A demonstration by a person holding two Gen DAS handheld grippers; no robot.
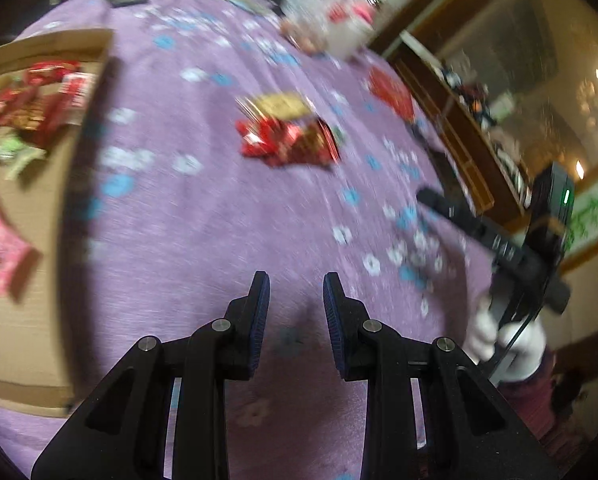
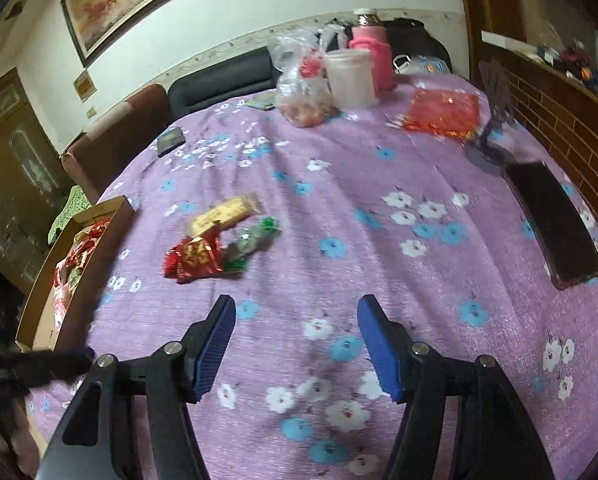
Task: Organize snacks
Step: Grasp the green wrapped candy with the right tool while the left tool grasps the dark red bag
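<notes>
Two hand-held grippers above a table covered with a purple flowered cloth (image 2: 339, 168). The left gripper (image 1: 295, 288) has its jaws drawn in to a narrow gap, with nothing between them. The right gripper (image 2: 297, 312) stands with jaws apart and empty. A small heap of snacks (image 2: 219, 240), red, yellow and green packets, lies on the cloth ahead of both grippers, touching neither. A cardboard box (image 1: 31, 208) at the table's left edge holds further red and pink packets. A plastic bag (image 2: 299, 76), a white jar (image 2: 349, 76) and a pink bottle (image 2: 373, 54) stand at the far side.
</notes>
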